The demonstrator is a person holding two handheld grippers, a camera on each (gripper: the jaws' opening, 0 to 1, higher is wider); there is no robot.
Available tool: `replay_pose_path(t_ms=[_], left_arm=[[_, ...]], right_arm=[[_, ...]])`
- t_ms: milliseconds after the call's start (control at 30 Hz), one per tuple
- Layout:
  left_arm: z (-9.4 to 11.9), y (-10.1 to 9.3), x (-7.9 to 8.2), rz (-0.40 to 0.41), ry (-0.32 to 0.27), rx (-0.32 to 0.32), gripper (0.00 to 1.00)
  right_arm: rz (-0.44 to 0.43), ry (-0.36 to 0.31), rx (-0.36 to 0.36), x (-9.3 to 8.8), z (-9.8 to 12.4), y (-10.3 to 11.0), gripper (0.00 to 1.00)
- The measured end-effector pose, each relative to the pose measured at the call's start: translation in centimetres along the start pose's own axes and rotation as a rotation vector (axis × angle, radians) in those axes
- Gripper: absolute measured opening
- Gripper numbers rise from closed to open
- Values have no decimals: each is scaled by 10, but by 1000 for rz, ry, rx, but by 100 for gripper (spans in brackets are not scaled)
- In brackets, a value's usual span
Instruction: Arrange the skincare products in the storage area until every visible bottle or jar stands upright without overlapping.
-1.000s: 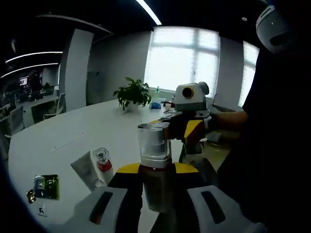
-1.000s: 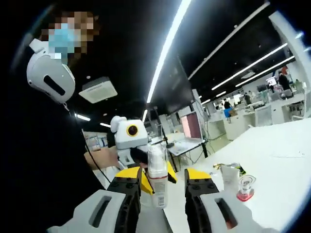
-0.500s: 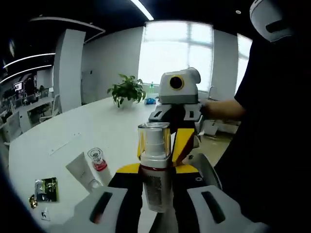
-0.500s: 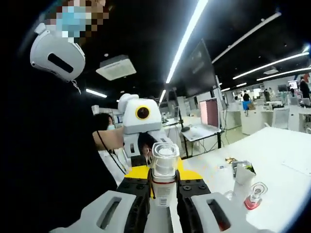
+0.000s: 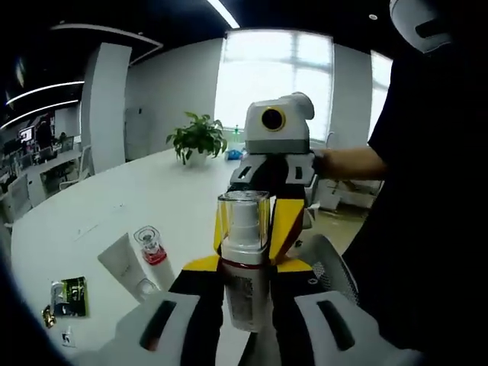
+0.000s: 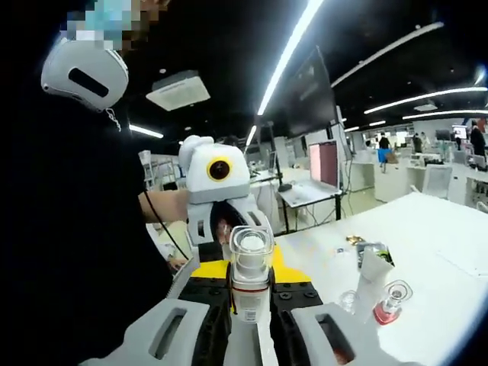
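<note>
A spray bottle (image 5: 244,274) with a clear cap and a white pump is held upright in the air over the table edge. My left gripper (image 5: 245,267) is shut on its lower body. In the left gripper view my right gripper (image 5: 248,229) faces me, its yellow fingers (image 5: 286,225) flanking the cap. In the right gripper view the same bottle (image 6: 251,267) sits clamped between the jaws of my right gripper (image 6: 252,280). On the white table (image 5: 152,191) lie a white tube (image 5: 123,263) and a green sachet (image 5: 70,293). A small red-based bottle (image 5: 151,248) stands upright.
A potted plant (image 5: 198,139) stands at the far end of the table. The person's dark torso (image 5: 427,198) is close on the right. In the right gripper view, the tube (image 6: 374,271), small bottle (image 6: 389,301) and sachet (image 6: 370,248) are at lower right.
My right gripper came in from an open stance and shut on the bottle, which my left gripper has kept holding. Both cameras shifted slightly.
</note>
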State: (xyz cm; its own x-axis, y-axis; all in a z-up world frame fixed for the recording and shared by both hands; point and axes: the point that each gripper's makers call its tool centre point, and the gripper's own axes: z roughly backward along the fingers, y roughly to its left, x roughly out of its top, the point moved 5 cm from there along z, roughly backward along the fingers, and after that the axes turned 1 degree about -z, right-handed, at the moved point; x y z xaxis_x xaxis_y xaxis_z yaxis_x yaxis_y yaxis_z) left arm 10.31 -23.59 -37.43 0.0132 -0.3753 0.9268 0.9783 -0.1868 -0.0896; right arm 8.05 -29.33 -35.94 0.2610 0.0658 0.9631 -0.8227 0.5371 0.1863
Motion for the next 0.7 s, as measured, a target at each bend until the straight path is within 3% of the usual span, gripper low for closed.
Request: replay_pose_path(t_ms=[100, 300, 433, 700], left_arm=[[-4, 5, -10, 67, 25, 20, 22], [-4, 16, -35, 100, 71, 85, 50], [0, 20, -45, 120, 92, 117, 61], [15, 35, -63, 159, 101, 156, 65]], right_arm=[[28, 30, -12, -7, -2, -6, 9], [52, 111, -72, -30, -3, -29, 10], [68, 153, -94, -46, -6, -43, 10], [72, 204, -128, -71, -15, -67, 10]])
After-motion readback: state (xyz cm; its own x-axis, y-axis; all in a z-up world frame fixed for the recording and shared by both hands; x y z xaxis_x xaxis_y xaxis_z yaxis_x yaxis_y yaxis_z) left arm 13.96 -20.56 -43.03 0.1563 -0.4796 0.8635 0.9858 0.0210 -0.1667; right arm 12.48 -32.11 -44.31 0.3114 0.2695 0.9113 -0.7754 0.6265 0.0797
